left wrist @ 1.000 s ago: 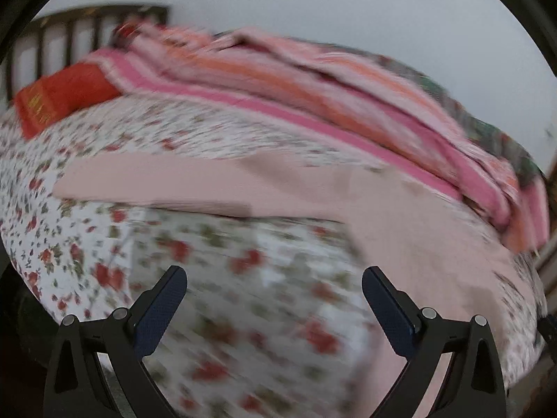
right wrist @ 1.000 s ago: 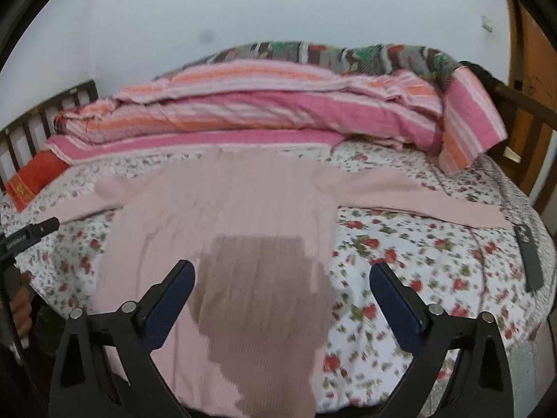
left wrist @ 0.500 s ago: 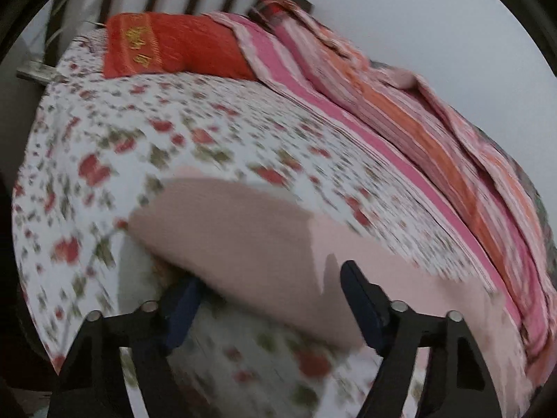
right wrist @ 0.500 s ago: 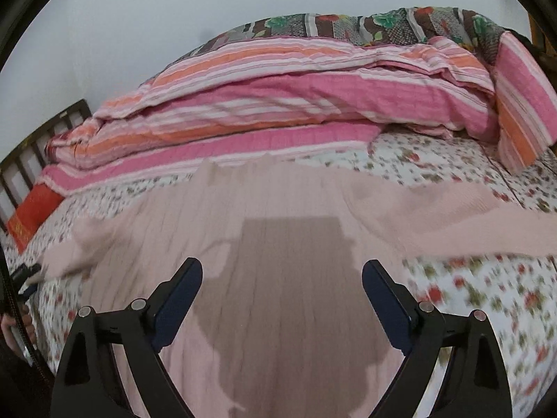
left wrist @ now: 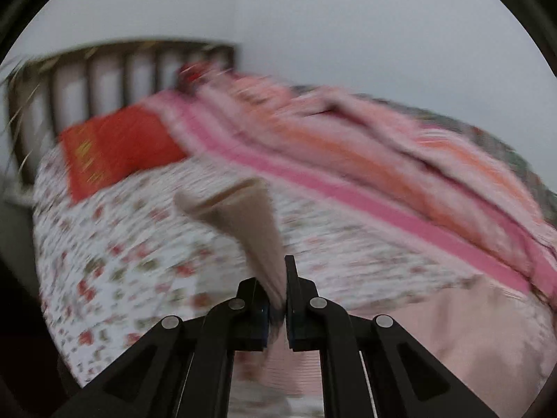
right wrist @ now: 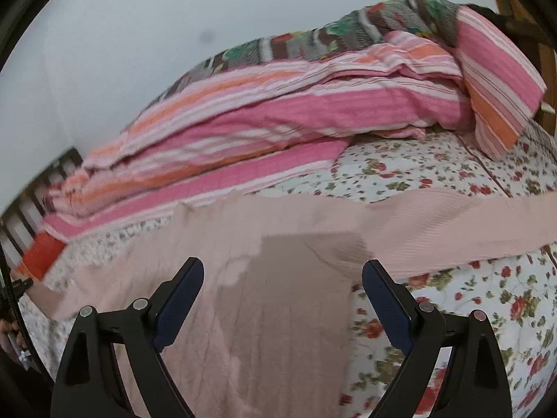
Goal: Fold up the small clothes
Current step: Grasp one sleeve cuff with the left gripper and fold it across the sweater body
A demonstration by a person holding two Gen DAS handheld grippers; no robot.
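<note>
A pale pink long-sleeved knit top lies spread on the flowered bed. Its right sleeve stretches out to the right. My left gripper is shut on the end of the left sleeve, which stands up lifted off the sheet; the top's body lies at the lower right of that view. My right gripper is open and empty, held just above the top's body near its right side.
A flowered bedsheet covers the bed. A bunched pink and orange striped quilt lies along the wall. A red pillow sits by the dark slatted headboard. A wooden bed frame stands at the far right.
My left gripper has closed on the left sleeve's end and lifted it off the sheet. My right gripper has moved lower and to the right over the top, still open.
</note>
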